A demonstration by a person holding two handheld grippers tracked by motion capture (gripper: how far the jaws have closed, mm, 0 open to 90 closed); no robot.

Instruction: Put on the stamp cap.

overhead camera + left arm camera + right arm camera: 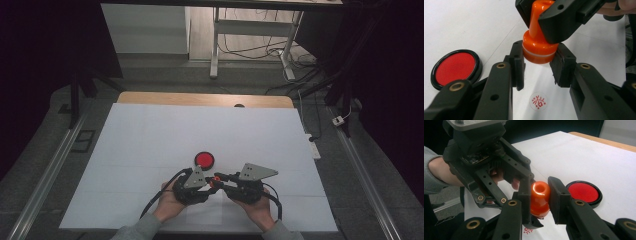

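Orange plastic stamp [539, 47], knob-handled, sits low and centre in the high view [215, 179], held between both claws and lifted off the white sheet [200, 135].

Left claw [537, 66]: in the left gripper view its two black pads press on the wide orange base of the stamp from either side, at mid-frame. Pinching the base. In the high view this claw [206, 181] is at lower centre, grey three-cornered plate on top, left hand [170, 202] beneath it.

Right claw [539, 197]: in the right gripper view its pads clamp the narrow handle of the stamp [539, 198], knob end facing the camera. Pinching the handle. Same claw enters the left gripper view from the top edge, closed around the handle above the base. In the high view it [220, 179] lies just right of the left one, tips meeting at the stamp; right hand [257, 207] below.

Red ink pad [204, 159], round, black-rimmed, open, lies on the sheet just above the claws in the high view; at left in the left gripper view [455, 68], at right in the right gripper view [584, 193].

Red round imprint [538, 101] on the sheet, bottom centre of the left gripper view, directly under the raised stamp.

Surface: wooden edge [200, 98] shows beyond the sheet.
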